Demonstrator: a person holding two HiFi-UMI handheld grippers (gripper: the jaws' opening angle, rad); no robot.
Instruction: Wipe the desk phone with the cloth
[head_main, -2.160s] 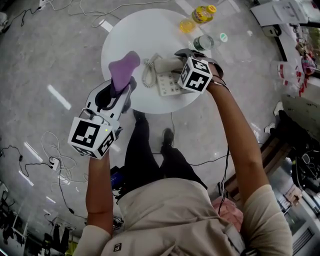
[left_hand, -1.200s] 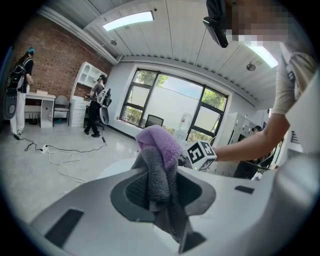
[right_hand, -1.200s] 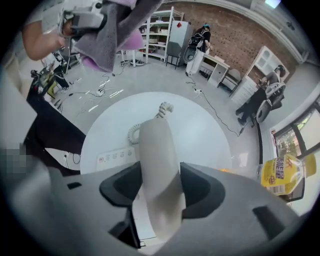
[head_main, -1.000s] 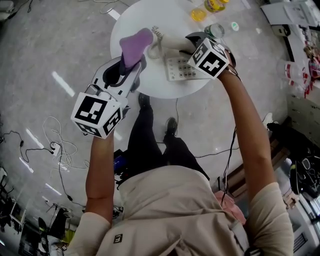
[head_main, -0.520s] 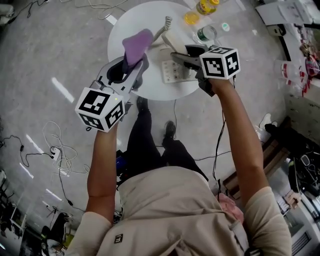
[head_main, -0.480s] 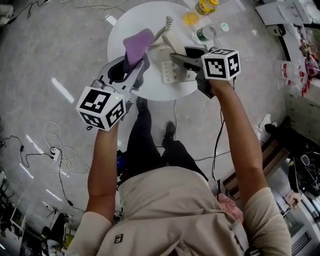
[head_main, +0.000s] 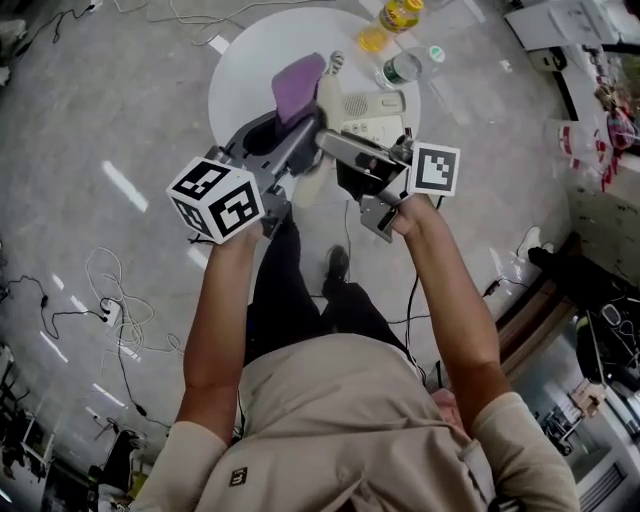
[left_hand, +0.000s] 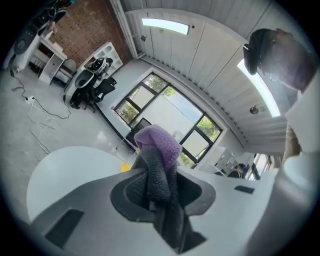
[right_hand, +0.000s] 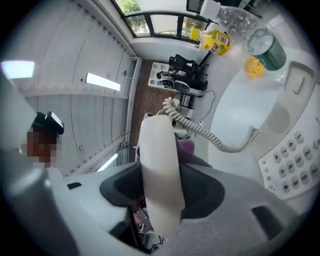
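Observation:
My right gripper is shut on the cream handset and holds it up off the table, its coiled cord running to the phone base. In the right gripper view the handset stands upright between the jaws of my right gripper. My left gripper is shut on a purple cloth, which sits right beside the handset's upper end. In the left gripper view the cloth bulges out past my left gripper. Whether cloth and handset touch I cannot tell.
The round white table also carries a clear bottle with a green cap, a yellow bottle and a small yellow object at its far edge. Cables lie on the grey floor to the left.
The right gripper has lifted the handset off the phone base, raised it toward me and rolled over. The left gripper with the cloth has moved right, up beside the handset.

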